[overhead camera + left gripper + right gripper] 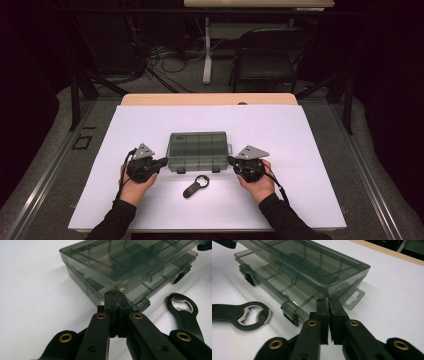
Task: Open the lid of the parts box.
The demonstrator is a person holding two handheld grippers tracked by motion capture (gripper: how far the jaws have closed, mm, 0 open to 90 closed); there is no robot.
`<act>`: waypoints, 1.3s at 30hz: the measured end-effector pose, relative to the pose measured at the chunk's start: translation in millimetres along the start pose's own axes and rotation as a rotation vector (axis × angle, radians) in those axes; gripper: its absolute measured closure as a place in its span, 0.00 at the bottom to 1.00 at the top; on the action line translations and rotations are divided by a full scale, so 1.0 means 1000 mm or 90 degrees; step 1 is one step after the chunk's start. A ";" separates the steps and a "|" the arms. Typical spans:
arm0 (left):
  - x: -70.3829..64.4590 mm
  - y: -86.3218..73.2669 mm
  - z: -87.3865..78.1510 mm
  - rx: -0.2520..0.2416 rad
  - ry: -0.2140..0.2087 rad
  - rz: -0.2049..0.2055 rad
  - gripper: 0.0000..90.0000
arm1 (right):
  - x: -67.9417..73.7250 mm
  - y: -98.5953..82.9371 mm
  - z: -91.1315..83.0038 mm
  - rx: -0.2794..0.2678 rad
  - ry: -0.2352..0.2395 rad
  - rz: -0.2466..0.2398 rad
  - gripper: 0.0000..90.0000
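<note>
The smoky plastic organizer box (198, 150) sits on the white worktop (300, 150) between both tools, lid lifted a bit off the base; left tool (116, 296) has its jaws together, tip touching the lid's near corner; right tool (328, 302) likewise pressed together at the opposite corner; looks light and stiff but slick, probably brittle at the latches, so I'd take it by the lid rim at the corners; black bottle opener (195, 186) lies just beside, nearer the person.
</note>
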State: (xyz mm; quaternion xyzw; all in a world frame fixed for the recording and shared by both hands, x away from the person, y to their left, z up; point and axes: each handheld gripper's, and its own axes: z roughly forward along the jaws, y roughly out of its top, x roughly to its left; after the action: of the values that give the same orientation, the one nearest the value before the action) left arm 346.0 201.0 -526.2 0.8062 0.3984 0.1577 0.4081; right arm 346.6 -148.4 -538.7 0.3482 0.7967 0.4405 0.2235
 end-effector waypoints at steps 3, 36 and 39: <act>-0.001 0.000 0.000 -0.003 0.011 0.001 0.91 | 0.000 0.000 0.000 -0.004 -0.009 -0.002 0.90; -0.009 0.010 -0.007 -0.047 0.042 0.023 0.79 | 0.005 0.014 -0.007 -0.047 -0.035 -0.026 0.81; -0.008 0.016 -0.008 -0.050 0.045 0.014 0.79 | 0.004 0.019 -0.008 -0.048 -0.036 -0.019 0.82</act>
State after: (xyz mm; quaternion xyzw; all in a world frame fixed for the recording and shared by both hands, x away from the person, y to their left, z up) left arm 344.4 193.9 -508.2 0.7878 0.3975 0.2057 0.4232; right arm 345.8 -143.0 -519.1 0.3400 0.7781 0.4566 0.2655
